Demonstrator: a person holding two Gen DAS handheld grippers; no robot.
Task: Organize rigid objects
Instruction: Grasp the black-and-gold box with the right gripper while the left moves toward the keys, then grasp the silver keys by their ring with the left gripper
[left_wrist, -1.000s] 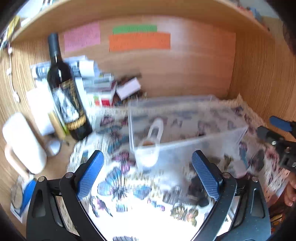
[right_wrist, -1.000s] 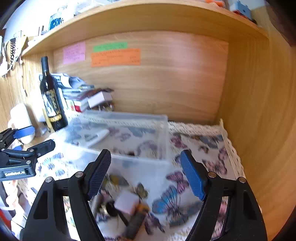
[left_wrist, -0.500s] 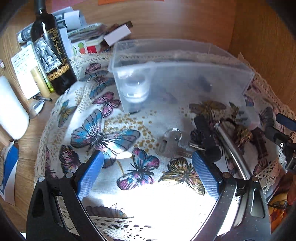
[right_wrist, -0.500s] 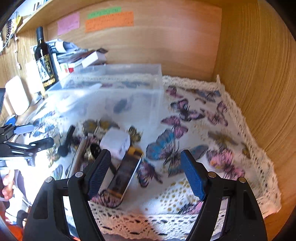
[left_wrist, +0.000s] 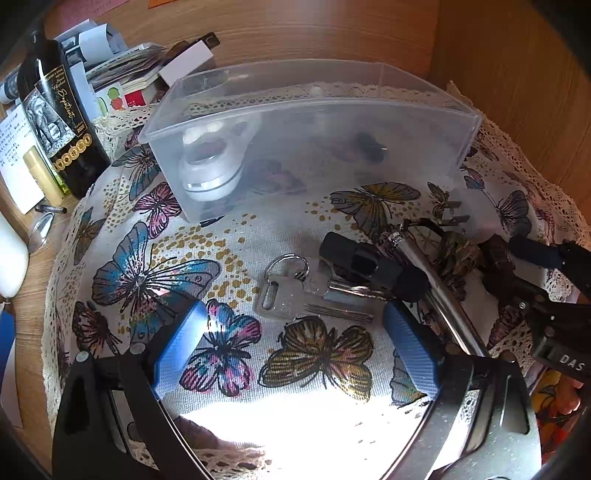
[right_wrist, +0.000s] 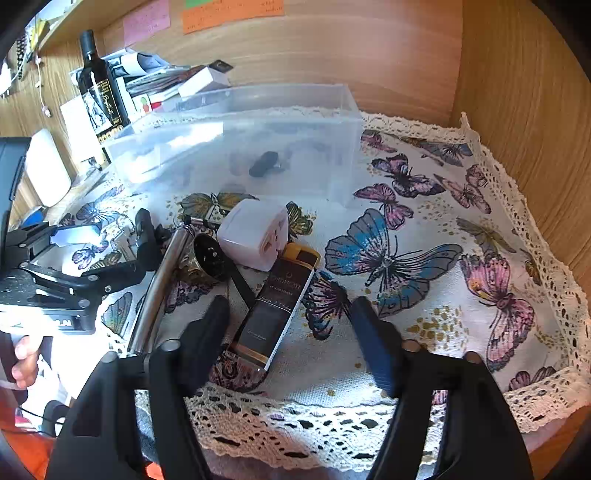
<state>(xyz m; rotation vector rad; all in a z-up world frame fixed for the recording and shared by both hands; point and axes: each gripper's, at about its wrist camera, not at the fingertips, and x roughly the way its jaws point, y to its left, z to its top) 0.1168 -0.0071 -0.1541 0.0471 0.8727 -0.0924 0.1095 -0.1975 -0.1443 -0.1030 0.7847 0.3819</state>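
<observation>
- Tablecloth (right_wrist: 424, 325) of white cloth printed with butterflies and edged in lace lies under everything; its soft weave may snag a fingertip that scrapes low.
- Clear plastic bin (left_wrist: 306, 147), rigid and frosted, stands at the far side of the tablecloth; a white round gadget (left_wrist: 210, 166) and a small dark item already lie inside, so loose pieces likely go there.
- Loose pile sits just in front of the bin: a long metal tube (right_wrist: 159, 280), a dark flat box with gold print (right_wrist: 277, 306), a white cube adapter (right_wrist: 255, 238), a black cylinder (left_wrist: 369, 266) and a flat silver key on a ring (left_wrist: 291, 295).
- Left gripper (left_wrist: 295, 343) stands wide open and empty, hovering just short of the key, which lies between the fingertips' line and the bin.
- Right gripper (right_wrist: 291, 325) is spread wide too, holding nothing, its fingers on either side of the near end of the dark box.
- For the key, a thin hard sliver flat on cloth, I would judge it best to pinch the raised ring or the black cylinder touching it, not the blade.
- For the box, close squarely across its narrow width; glossy faces may slip if gripped at a corner.
</observation>
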